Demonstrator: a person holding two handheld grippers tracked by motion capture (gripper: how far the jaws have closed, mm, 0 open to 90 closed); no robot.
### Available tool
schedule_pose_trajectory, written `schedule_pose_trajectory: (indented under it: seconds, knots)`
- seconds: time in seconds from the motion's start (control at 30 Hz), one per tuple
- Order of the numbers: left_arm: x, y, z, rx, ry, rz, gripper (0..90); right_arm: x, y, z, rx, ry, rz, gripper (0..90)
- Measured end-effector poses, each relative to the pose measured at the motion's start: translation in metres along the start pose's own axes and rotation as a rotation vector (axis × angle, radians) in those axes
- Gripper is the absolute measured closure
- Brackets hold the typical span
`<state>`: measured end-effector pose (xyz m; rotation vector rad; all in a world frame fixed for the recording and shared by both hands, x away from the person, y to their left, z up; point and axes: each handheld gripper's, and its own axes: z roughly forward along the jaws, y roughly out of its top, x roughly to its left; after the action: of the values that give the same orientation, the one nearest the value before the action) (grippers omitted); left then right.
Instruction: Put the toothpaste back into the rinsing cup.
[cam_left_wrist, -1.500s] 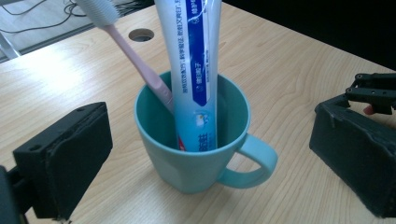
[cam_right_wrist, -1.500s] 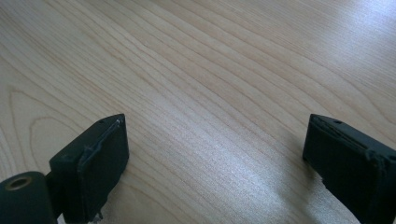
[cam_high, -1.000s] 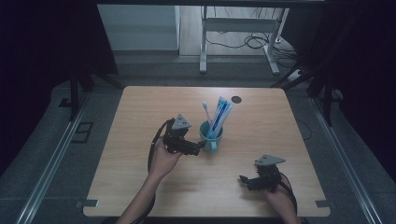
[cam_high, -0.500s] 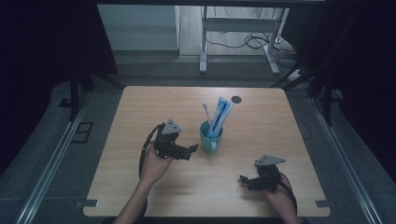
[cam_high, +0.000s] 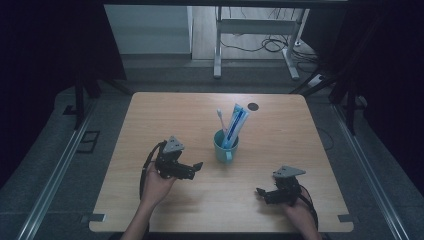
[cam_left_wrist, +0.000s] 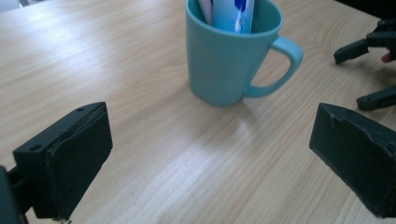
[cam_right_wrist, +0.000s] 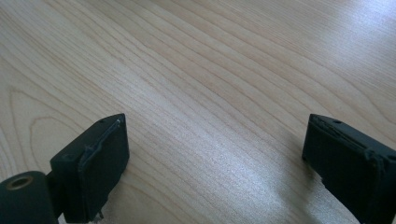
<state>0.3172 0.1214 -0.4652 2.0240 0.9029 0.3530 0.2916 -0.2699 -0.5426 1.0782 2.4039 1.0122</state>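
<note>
Centre of the high view: teal mug (cam_high: 225, 146) stood upright on the wooden table (cam_high: 280, 125), holding a toothbrush (cam_high: 220, 120) and a blue-white toothpaste tube (cam_high: 235, 125). Handle pointed toward the bottom of the frame. Left gripper (cam_high: 192, 169) sat just left of the mug, jaws spread wide, nothing between them, mug ahead between the jaws in the left gripper view. Right gripper (cam_high: 261, 193), lower right, well apart, also gaped empty over bare wood. Judged step: loading looked complete, left tool released. Next move would call for parking both tools clear without nudging the mug.
</note>
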Motion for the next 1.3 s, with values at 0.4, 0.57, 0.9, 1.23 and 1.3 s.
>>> schedule_pose_trajectory:
  seconds: [0.4, 0.57, 0.9, 1.23, 1.3]
  knots:
    - [0.000, -0.028, -0.001, 0.019, 0.005, -0.017, 0.0, 0.000, 0.000, 0.000, 0.000, 0.001, -0.001, 6.9]
    - [-0.003, -0.039, 0.002, 0.034, 0.010, -0.016, 0.0, 0.000, 0.000, 0.000, 0.000, 0.001, -0.001, 6.8]
    - [-0.008, -0.063, 0.013, 0.086, 0.015, -0.016, 0.0, 0.000, 0.000, 0.000, 0.001, 0.000, 0.001, 6.9]
    - [-0.014, -0.079, 0.027, 0.180, 0.046, -0.015, 0.6, 0.000, 0.000, 0.000, -0.001, 0.000, -0.001, 6.9]
    - [-0.015, -0.079, 0.028, 0.194, 0.062, -0.005, 0.8, 0.000, 0.000, 0.000, -0.001, 0.000, -0.001, 6.9]
